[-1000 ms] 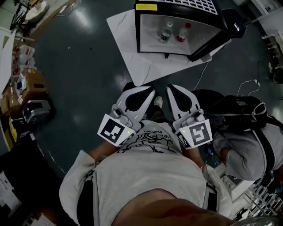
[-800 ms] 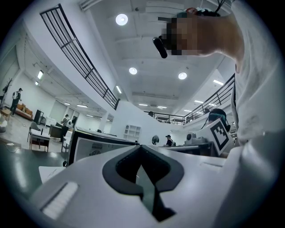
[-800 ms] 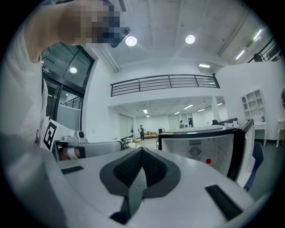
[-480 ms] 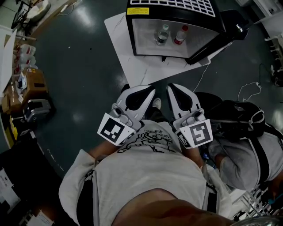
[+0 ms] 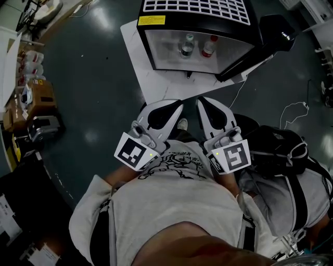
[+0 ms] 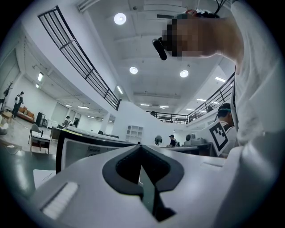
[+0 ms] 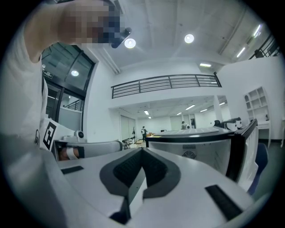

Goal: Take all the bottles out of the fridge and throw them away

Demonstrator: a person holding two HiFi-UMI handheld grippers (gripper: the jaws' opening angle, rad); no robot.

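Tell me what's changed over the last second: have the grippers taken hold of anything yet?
No. The fridge has slid down and left in the head view and shows more of its top grille, so the person seems to have stepped nearer. Nothing was taken hold of or let go. The left gripper and right gripper stay in front of the body, jaws shut and empty. The clear bottle and red-capped bottle still stand inside.

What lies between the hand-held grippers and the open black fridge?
Head view: a mostly bare stretch of the white board that the black fridge stands on.
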